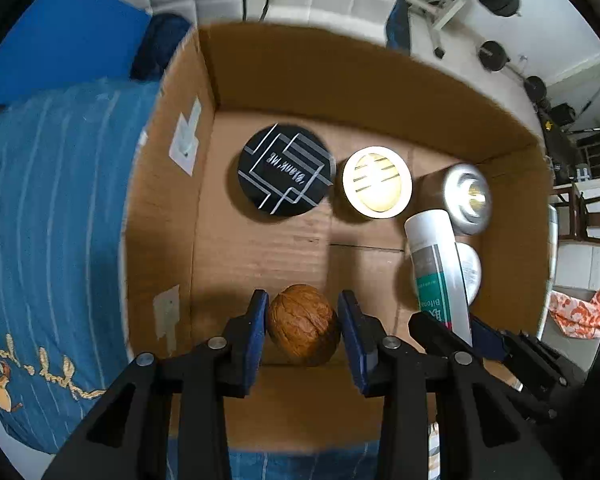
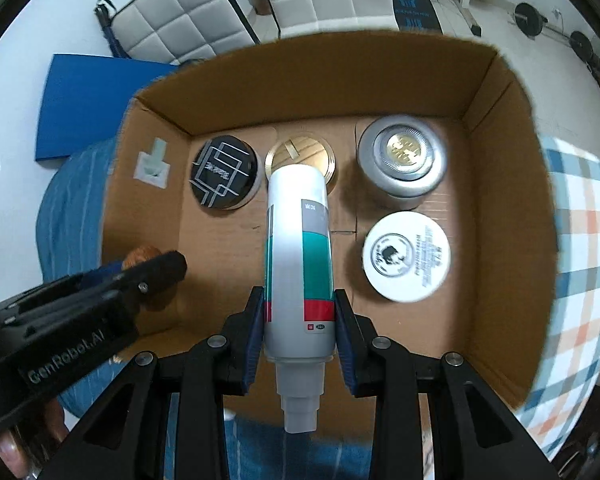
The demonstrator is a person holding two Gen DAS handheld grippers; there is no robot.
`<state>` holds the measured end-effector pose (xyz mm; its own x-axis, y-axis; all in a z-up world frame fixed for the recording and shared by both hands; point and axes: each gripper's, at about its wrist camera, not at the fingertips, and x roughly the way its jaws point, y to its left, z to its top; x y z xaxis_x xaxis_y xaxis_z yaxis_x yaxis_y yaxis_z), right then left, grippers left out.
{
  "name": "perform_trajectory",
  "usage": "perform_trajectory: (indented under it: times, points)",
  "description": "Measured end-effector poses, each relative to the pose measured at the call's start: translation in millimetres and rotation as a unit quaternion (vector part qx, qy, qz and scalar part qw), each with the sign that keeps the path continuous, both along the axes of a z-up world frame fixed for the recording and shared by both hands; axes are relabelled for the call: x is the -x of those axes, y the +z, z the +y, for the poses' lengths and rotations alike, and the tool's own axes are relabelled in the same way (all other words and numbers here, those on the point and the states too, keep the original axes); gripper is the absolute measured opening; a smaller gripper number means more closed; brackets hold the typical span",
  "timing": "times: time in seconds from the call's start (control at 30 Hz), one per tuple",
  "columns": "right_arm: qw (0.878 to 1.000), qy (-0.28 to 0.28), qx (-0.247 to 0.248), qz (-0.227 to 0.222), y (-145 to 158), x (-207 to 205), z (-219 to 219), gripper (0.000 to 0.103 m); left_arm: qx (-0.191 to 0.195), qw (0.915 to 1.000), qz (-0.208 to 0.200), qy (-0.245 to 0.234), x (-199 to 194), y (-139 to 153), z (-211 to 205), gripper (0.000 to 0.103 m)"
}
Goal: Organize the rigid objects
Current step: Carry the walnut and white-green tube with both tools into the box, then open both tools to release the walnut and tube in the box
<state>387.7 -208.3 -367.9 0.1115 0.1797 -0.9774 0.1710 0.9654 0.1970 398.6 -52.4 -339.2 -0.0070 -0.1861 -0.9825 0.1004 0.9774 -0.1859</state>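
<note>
Low in the left wrist view, the left claw (image 1: pixel 302 320) is clamped on a walnut (image 1: pixel 303 325), its blue pads pressed to either side, just above the floor of the cardboard box (image 1: pixel 284 80). In the right wrist view, the right claw (image 2: pixel 299 320) grips a grey, teal-banded bottle (image 2: pixel 298 248), nozzle toward the camera. Further up stand a black lid (image 2: pixel 224 172), gold lid (image 2: pixel 320 152), silver tin (image 2: pixel 402 160) and white lid (image 2: pixel 406 256).

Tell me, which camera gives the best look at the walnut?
The left wrist view: the walnut sits whole between the left gripper's blue pads. In the right wrist view only a brown sliver shows behind that gripper.
</note>
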Motion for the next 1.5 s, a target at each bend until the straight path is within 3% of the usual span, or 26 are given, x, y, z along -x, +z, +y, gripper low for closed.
perform_trajectory:
  times: [0.2, 0.47, 0.73, 0.9, 1.03, 1.23, 1.37, 1.5]
  points:
    - [0.999, -0.006, -0.001, 0.033, -40.7, -12.8, 7.6, 0.035, -0.016, 0.9989, 0.044, -0.007, -13.9, -39.4, 0.8, 0.033]
    - [0.998, -0.005, 0.007, 0.056, -73.6, -16.9, 13.2, 0.035, -0.033, 0.9962, 0.079, -0.018, -15.5, -70.5, 0.5, 0.034]
    - [0.997, 0.009, 0.025, 0.069, -77.1, -17.7, 24.0, 0.036, -0.036, 0.9958, 0.084, -0.013, -12.2, -64.7, 7.6, 0.041]
    - [0.997, 0.011, 0.028, 0.066, -67.7, -9.8, 27.3, 0.038, -0.028, 0.9972, 0.068, -0.012, 1.7, -44.9, 6.7, 0.045]
    - [0.998, 0.004, 0.037, 0.051, -50.3, -1.4, 25.5, 0.052, -0.025, 0.9989, 0.039, -0.006, 10.9, -19.6, 10.3, 0.056]
    - [0.998, -0.004, 0.063, 0.011, -12.4, 24.2, 21.0, 0.076, -0.031, 0.9988, -0.038, -0.003, 32.1, 30.4, 11.9, 0.077]
    - [0.997, -0.006, 0.077, -0.016, 13.0, 39.2, 18.2, 0.101, -0.035, 0.9967, -0.074, 0.000, 46.2, 56.3, 11.3, 0.093]
    - [0.996, -0.005, 0.087, -0.037, 38.5, 51.3, 8.0, 0.102, -0.042, 0.9924, -0.116, -0.002, 65.4, 85.4, 8.6, 0.097]
